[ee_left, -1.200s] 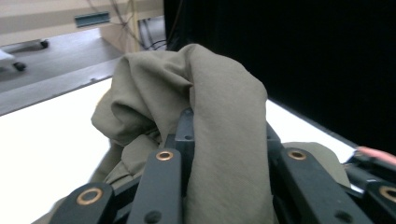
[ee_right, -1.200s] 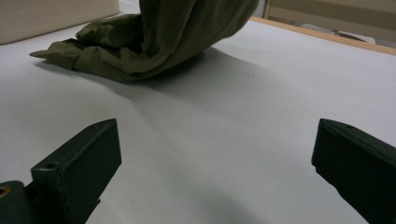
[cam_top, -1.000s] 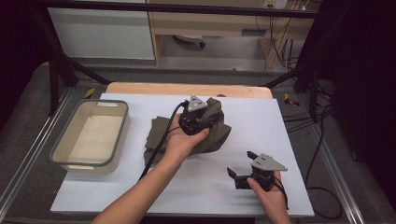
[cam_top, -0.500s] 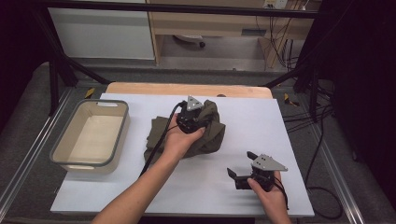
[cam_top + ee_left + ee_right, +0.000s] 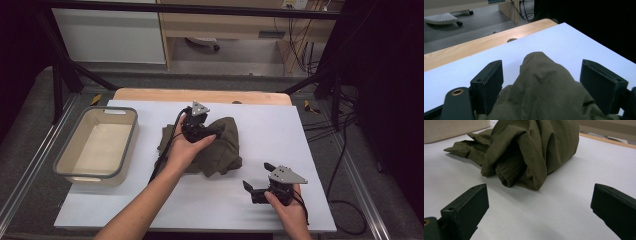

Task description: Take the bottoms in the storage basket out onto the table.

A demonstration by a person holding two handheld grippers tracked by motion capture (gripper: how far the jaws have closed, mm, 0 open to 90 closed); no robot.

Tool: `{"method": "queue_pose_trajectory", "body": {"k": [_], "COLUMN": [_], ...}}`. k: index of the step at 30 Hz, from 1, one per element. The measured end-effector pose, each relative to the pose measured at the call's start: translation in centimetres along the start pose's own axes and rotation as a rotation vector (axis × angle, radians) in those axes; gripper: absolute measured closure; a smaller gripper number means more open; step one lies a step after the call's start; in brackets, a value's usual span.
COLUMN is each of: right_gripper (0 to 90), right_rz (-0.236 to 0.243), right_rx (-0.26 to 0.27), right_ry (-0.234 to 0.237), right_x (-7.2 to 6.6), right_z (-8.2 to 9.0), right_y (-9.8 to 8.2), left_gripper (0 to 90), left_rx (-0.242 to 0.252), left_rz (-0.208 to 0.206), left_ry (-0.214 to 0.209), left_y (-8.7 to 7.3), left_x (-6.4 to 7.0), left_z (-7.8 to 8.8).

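Left gripper (image 5: 541,82) just opened, straddling olive cloth (image 5: 544,92)

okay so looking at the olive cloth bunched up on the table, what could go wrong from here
1. The left gripper has just been opening its jaws, with a hump of the olive cloth between them but unpressed. A lift now would probably leave it behind.
2. A ribbed cuff hangs loose at the bundle's near side; it may trail or snag when the cloth is moved.
3. The right gripper sits open, apart from the cloth, giving no support.
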State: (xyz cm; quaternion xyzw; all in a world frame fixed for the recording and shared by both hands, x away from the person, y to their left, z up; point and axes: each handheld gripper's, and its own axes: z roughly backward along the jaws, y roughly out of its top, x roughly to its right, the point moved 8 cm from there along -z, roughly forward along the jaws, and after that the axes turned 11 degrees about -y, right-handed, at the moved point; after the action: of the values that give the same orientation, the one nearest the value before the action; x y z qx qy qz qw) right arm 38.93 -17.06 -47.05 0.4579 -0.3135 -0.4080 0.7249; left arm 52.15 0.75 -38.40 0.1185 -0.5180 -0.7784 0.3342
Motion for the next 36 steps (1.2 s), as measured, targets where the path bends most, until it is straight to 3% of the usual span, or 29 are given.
{"method": "queue_pose_trajectory", "body": {"k": [6,10,13,23,36], "right_gripper": [2.1,2.0,2.1,2.0,1.6], "right_rz": [0.000,0.002,0.003,-0.002,-0.002], "right_rx": [-0.003,-0.002,-0.005,0.004,0.006], "right_ry": [-0.002,-0.001,-0.001,-0.003,-0.002], "right_x": [-0.1,-0.1,0.0,0.0,0.0], "right_z": [0.0,-0.1,-0.2,0.1,0.0], "right_y": [0.0,0.0,-0.1,0.1,0.1], "left_gripper": [14.1,10.3,7.4,7.0,7.0], "left_rx": [0.018,0.045,0.074,0.119,0.126], "left_rz": [-0.003,-0.061,-0.092,-0.086,-0.074], "left_ry": [-0.024,0.001,-0.004,-0.063,-0.091], "left_y": [-0.1,0.4,0.9,1.7,2.9], "left_x": [0.3,0.6,1.3,3.3,3.3], "left_z": [1.0,1.5,2.0,3.1,3.6]}}
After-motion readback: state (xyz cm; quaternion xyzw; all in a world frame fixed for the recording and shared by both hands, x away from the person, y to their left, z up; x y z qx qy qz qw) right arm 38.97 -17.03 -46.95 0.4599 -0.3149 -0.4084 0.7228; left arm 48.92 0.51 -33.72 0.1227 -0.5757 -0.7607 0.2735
